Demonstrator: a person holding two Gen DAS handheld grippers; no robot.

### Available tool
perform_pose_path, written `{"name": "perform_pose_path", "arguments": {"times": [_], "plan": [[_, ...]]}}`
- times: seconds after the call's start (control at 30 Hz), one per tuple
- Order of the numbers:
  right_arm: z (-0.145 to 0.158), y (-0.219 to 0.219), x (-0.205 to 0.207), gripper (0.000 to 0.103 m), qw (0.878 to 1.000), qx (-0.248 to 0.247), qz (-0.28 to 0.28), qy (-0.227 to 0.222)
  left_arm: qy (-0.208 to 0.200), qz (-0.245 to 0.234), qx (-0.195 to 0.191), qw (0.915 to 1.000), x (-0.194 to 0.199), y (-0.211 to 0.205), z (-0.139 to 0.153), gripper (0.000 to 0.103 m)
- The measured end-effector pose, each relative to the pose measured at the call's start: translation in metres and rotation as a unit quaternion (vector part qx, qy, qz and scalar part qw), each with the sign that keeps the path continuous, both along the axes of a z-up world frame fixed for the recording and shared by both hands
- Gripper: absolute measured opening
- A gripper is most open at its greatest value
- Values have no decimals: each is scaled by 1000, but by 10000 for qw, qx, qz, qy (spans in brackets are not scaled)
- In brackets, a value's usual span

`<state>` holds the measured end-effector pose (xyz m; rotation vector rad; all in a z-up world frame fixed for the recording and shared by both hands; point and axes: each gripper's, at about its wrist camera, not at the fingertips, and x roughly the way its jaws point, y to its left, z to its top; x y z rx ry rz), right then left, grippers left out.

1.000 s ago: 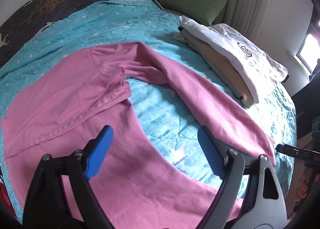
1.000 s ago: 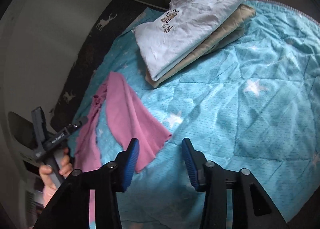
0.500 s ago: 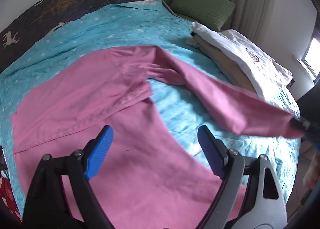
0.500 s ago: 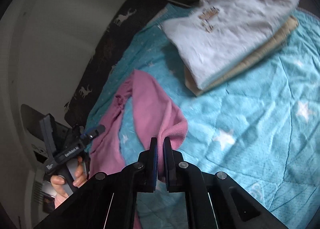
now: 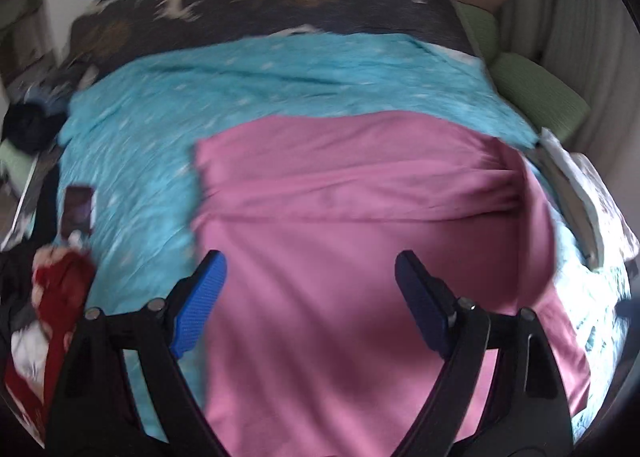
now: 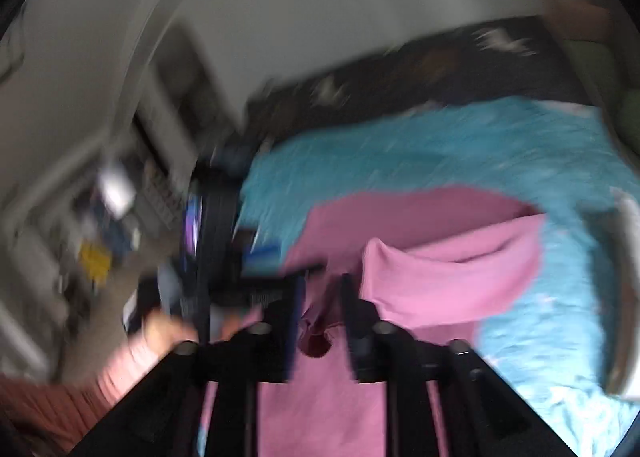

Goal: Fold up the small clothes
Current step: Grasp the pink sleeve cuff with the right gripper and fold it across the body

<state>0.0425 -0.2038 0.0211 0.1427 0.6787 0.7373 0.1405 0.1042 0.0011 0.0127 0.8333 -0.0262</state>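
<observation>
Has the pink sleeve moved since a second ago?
Yes. The sleeve no longer stretches toward the folded pile; it now lies across the pink garment's body, the right tool having just opened.

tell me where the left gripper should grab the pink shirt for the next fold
Probably the pink shirt's left edge, which lies straight on the turquoise quilt, near its far corner. Come from the left, over bare quilt, one finger slid under that edge. The left gripper hangs open and empty above the cloth. The other sleeve already lies folded across, between the right gripper's parted jaws.

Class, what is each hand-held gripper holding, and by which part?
Left hand-held gripper: nothing, open. Right hand-held gripper: jaws just reopened around the pink top's sleeve; grip unclear.
</observation>
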Motion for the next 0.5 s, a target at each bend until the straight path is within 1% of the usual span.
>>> {"name": "perform_pose_path", "arguments": {"times": [0.03,0.07,0.1,0.17,0.2,0.27,0.33,0.4,0.43,0.5], "plan": [[-13,26,-2,48,9989,-327,310,94,127,163,-67,9998,-3,18,-5,86],[-24,44,-5,48,9969,-543,550,119,187,229,-112,9995,-5,27,-9,86],[-34,57,-10,48,9950,-649,756,103,239,273,-174,9992,-8,37,-13,86],[-48,62,-14,52,9938,-627,888,230,283,242,-250,9990,-14,45,-19,86],[-56,55,-12,56,9939,-542,862,412,286,158,-293,9990,-18,42,-23,86],[-66,37,-3,59,9951,-425,543,709,293,-131,-393,9987,-25,31,-27,86],[-77,4,10,60,9934,-362,-180,1074,326,-559,-481,9967,-29,10,-31,86],[-85,-26,21,60,9858,-416,-934,1334,394,-1061,-504,9923,-33,-14,-37,86],[-88,-37,21,60,9818,-461,-1194,1402,447,-1252,-504,9898,-34,-24,-41,86],[-89,-51,22,60,9758,-497,-1541,1469,598,-1648,-477,9834,-32,-50,-50,86]]}}
